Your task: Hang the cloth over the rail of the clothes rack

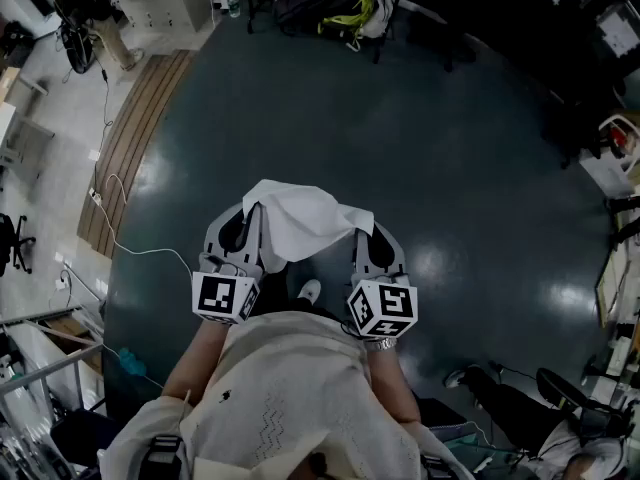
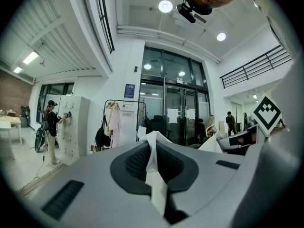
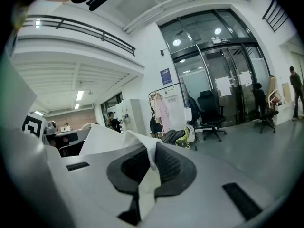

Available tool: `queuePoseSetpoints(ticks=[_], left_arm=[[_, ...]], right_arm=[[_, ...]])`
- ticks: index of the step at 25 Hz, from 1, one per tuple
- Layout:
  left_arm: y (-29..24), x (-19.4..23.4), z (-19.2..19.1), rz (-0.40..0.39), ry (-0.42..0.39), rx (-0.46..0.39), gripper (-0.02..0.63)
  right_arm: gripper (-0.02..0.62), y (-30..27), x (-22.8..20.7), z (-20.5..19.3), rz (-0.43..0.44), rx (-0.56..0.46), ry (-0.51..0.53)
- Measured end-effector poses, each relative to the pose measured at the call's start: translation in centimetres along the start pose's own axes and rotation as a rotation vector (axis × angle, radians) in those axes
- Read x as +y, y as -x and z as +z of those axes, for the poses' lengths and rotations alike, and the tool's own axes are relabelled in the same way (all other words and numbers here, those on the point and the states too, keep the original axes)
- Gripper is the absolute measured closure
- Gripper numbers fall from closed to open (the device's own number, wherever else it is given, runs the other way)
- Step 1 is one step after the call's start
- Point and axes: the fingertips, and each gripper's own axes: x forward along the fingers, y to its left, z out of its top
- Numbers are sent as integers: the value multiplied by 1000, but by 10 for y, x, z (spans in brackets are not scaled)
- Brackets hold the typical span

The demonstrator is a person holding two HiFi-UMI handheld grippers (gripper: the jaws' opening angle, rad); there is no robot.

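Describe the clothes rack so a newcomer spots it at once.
In the left gripper view, find the tall glass doors on the far wall. Just left of them, before the white lockers, stands the clothes rack. It is the only thin black tube frame there, with a pale pink garment and a dark bag hanging from it.

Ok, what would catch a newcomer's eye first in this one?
In the head view, a white cloth is stretched between the left gripper and the right gripper, both shut on its edges, above a dark floor. In the left gripper view, a clothes rack with garments stands across the room beside glass doors.
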Motion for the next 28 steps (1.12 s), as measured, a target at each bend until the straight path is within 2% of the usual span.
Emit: queuePoseSetpoints(ticks=[6, 11, 18, 24, 28], left_arm=[[-58, 42, -3, 7, 45, -13, 591], [-112, 104, -5, -2, 52, 1, 591], [-180, 188, 25, -58, 40, -43, 591], [-220, 246, 43, -37, 60, -63, 591], [-241, 273, 48, -10, 64, -69, 591]], right_arm=[[563, -69, -2, 12, -1, 35, 10], [563, -143, 13, 27, -23, 71, 31], [563, -241, 39, 74, -69, 25, 23], [563, -309, 71, 95, -24, 25, 38], [562, -349, 75, 110, 0, 44, 55]])
